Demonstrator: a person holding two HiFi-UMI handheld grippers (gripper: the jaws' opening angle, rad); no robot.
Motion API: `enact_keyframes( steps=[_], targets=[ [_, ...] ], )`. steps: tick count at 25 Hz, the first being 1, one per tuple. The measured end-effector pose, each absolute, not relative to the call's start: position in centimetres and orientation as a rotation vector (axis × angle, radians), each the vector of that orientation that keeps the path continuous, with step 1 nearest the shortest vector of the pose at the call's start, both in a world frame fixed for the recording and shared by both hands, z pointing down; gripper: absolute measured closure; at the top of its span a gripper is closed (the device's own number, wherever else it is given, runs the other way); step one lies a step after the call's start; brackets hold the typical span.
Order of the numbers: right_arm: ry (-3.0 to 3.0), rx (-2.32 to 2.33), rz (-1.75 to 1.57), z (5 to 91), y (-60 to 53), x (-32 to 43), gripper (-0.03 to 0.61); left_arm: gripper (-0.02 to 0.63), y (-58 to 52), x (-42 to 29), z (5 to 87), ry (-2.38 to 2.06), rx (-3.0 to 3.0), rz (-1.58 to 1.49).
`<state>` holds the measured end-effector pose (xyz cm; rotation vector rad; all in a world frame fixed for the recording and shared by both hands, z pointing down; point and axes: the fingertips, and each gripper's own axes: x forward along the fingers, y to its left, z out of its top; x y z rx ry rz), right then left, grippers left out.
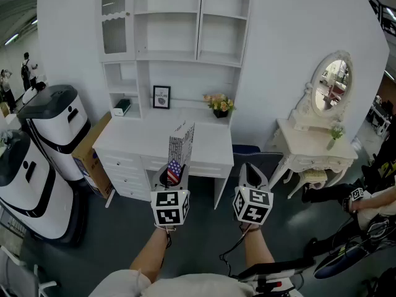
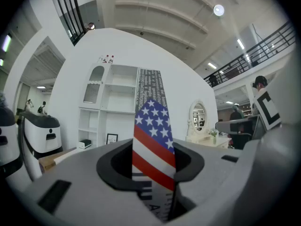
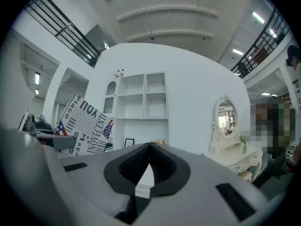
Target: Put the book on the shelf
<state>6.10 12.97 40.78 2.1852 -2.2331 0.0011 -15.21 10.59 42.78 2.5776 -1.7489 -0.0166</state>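
Ahead of me: white desk (image 1: 210,144) w/ a white shelf (image 1: 199,23) standing on its back edge. On the desk top, near the back: framed pic (image 1: 161,96) & flower pot (image 1: 220,106), apart; small dark box (image 1: 122,107) in the left cubby. To the right, a white dressing table (image 1: 297,142) w/ oval mirror (image 1: 333,85) & small vase (image 1: 335,135). On the floor (image 1: 124,228), left of the desk: cardboard box (image 1: 91,156) & 2 white-black machines (image 1: 54,129).
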Motion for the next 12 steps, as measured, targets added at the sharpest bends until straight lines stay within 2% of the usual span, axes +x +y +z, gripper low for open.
enact_keyframes(
  steps=[12],
  targets=[
    [-2.214, 2.224, 0.025, 41.1, 13.7, 3.3, 0.557, 0.454, 10.8, -17.6, 43.2, -1.705, 2.596, -0.004]
  ],
)
